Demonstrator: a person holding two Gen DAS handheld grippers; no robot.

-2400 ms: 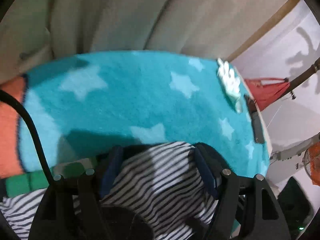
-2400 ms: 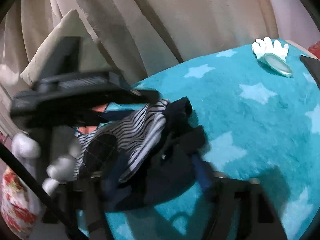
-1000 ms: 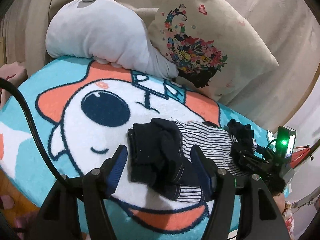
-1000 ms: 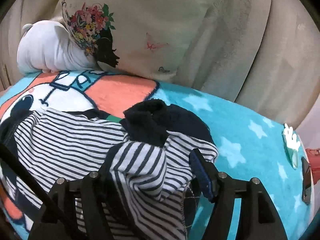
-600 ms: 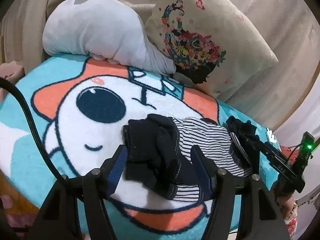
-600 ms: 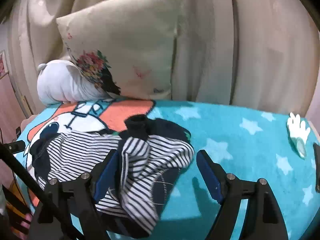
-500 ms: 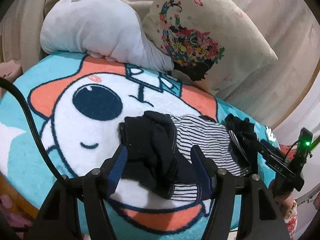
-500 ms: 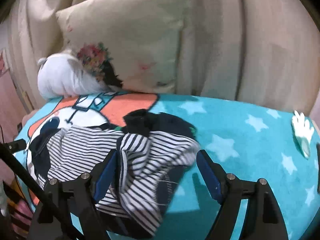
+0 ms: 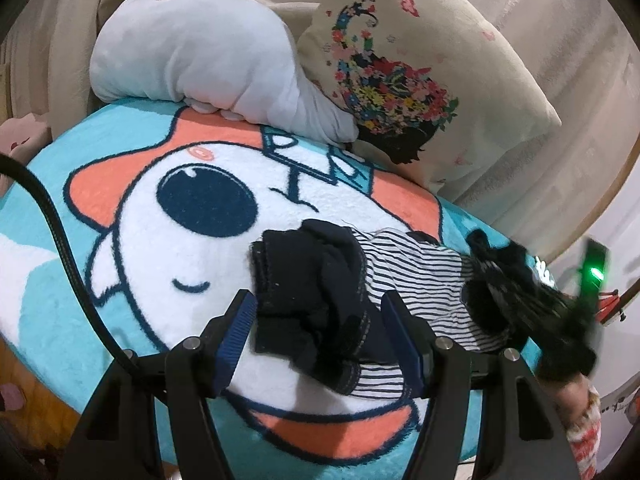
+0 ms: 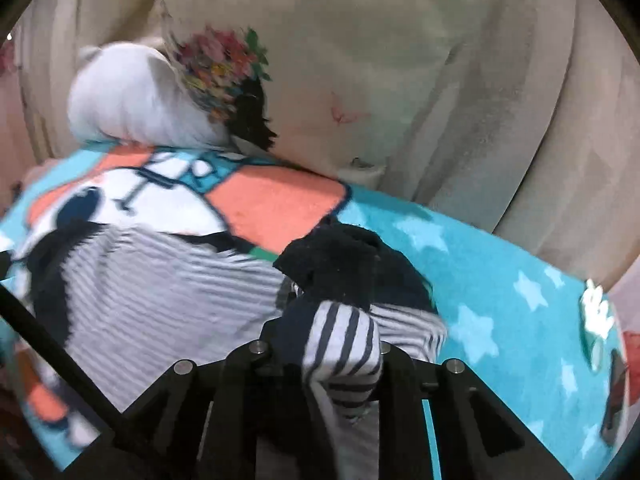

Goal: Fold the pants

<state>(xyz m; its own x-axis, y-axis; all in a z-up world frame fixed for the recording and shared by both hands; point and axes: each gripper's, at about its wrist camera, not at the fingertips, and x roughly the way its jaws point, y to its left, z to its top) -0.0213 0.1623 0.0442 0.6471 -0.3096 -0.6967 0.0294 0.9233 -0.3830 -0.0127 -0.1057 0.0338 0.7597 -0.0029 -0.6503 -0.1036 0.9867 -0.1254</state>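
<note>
Lying bunched on the cartoon blanket (image 9: 168, 248), the striped pants (image 9: 416, 280) have their dark end between the left gripper (image 9: 320, 332)'s wide-standing, untouching blue pads, a gap only the left view shows. The right view shows the right gripper (image 10: 320, 348) closing, jaws narrow, a striped fold pinched between them; from the left it is a dark blur. Beyond both jaws sit a grey plush (image 9: 208, 48) and floral cushion (image 9: 420, 68), with a black cable (image 9: 60, 240) crossing left.

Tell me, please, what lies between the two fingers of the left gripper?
In the left wrist view, the dark bunched end of the striped pants lies between the left gripper's open fingers.
</note>
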